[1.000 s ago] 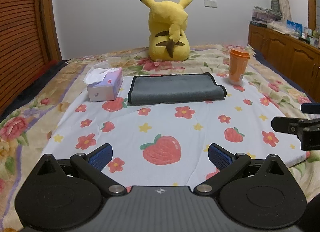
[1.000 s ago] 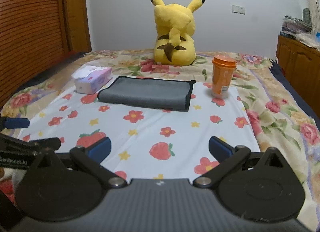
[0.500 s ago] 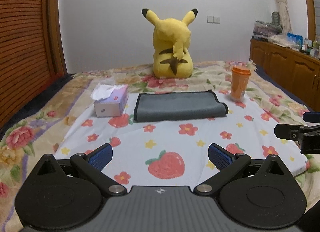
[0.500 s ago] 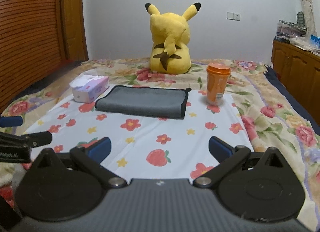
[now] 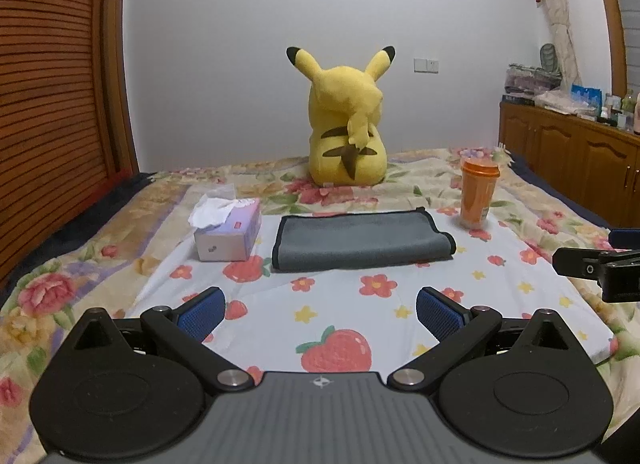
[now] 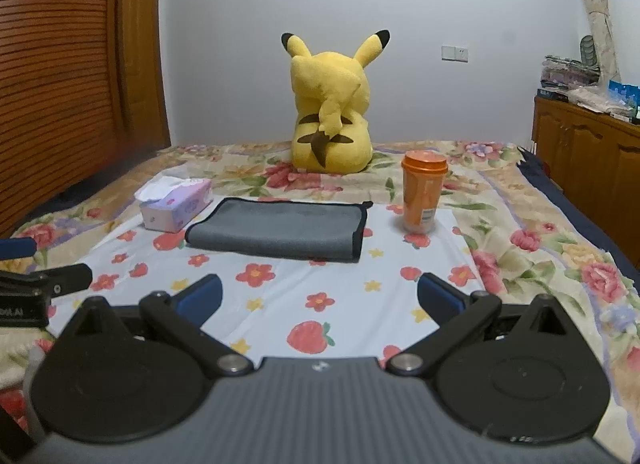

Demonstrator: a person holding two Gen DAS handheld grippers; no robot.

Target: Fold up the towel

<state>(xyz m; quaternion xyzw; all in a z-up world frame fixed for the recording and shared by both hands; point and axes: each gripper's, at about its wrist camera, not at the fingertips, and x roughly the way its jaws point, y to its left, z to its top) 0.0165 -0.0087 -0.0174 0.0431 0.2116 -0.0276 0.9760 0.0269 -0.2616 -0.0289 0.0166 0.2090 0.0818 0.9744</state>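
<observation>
A grey towel (image 5: 360,240) with black trim lies folded flat on the white flower-print cloth (image 5: 332,312) on the bed; it also shows in the right wrist view (image 6: 280,232). My left gripper (image 5: 320,312) is open and empty, held well short of the towel. My right gripper (image 6: 320,298) is open and empty, also back from the towel. Each gripper shows at the edge of the other's view: the right one (image 5: 600,264) and the left one (image 6: 36,284).
A tissue box (image 5: 228,232) stands left of the towel and an orange cup (image 5: 478,192) right of it. A yellow plush toy (image 5: 346,120) sits behind. A wooden headboard (image 5: 52,104) is on the left, wooden cabinets (image 5: 572,168) on the right.
Both grippers have drawn back and tilted up, so the towel and the other objects sit lower and farther off in view. Both stay open and empty.
</observation>
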